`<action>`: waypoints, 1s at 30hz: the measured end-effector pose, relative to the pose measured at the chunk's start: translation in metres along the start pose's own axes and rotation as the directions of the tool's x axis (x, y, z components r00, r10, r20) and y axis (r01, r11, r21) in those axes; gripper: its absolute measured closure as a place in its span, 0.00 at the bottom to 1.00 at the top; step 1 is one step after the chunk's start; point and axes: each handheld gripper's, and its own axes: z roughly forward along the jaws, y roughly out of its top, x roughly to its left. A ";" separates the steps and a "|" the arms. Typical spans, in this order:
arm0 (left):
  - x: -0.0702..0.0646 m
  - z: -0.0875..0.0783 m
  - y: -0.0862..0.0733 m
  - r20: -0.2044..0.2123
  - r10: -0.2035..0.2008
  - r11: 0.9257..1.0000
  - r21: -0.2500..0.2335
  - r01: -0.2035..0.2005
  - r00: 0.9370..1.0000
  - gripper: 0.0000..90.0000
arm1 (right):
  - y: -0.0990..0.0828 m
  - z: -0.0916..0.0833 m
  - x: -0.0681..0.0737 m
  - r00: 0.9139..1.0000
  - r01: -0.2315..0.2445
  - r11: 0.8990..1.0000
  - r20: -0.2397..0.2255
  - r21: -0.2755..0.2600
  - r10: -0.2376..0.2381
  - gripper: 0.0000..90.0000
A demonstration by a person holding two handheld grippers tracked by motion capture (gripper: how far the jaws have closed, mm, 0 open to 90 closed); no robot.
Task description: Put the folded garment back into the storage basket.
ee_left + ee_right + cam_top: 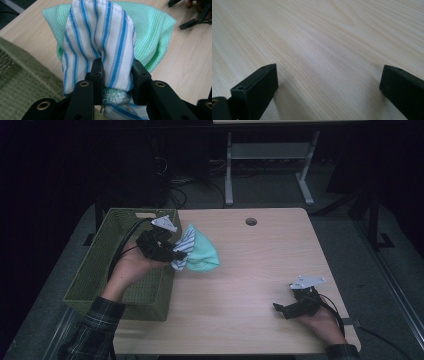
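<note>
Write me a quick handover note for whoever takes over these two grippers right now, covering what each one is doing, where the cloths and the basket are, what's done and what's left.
Left gripper: shut on a bunched striped cloth and mint green cloth, held up beside the right rim of the green basket.
Right gripper: open, nothing between the jaws, low over bare table near its right front corner.
Done: both cloths are gathered in one grip.
Left: the cloths look headed for the basket; probably carry them over its opening and release. Whether the basket already holds anything is hard to tell.
</note>
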 end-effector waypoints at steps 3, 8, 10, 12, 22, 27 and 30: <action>0.004 -0.004 -0.003 -0.016 -0.009 1.000 0.001 0.009 1.000 0.75 | 0.000 0.000 0.000 1.000 0.000 1.000 0.000 0.000 0.000 0.02; 0.008 -0.011 -0.009 -0.039 -0.025 1.000 -0.003 0.025 0.999 0.75 | 0.000 0.000 0.000 1.000 0.000 1.000 0.000 0.000 0.000 0.02; 0.010 -0.015 -0.011 -0.045 -0.029 1.000 -0.007 0.029 0.999 0.75 | 0.000 0.000 0.000 1.000 0.000 1.000 0.000 -0.001 0.000 0.02; 0.012 -0.018 -0.014 -0.054 -0.037 0.999 -0.011 0.037 0.998 0.75 | 0.000 0.000 0.000 1.000 0.000 1.000 0.000 0.000 0.000 0.02; 0.025 -0.034 -0.029 -0.107 -0.086 0.996 -0.021 0.084 0.991 0.75 | 0.000 0.000 0.000 1.000 0.000 1.000 0.000 0.000 0.000 0.02; 0.033 -0.041 -0.038 -0.146 -0.107 0.994 -0.019 0.106 0.984 0.75 | 0.000 0.000 0.000 1.000 0.000 1.000 0.000 0.000 0.000 0.02; 0.039 -0.044 -0.045 -0.157 -0.136 0.991 -0.025 0.134 0.978 0.75 | 0.000 0.000 0.000 1.000 0.000 1.000 0.000 0.000 0.000 0.02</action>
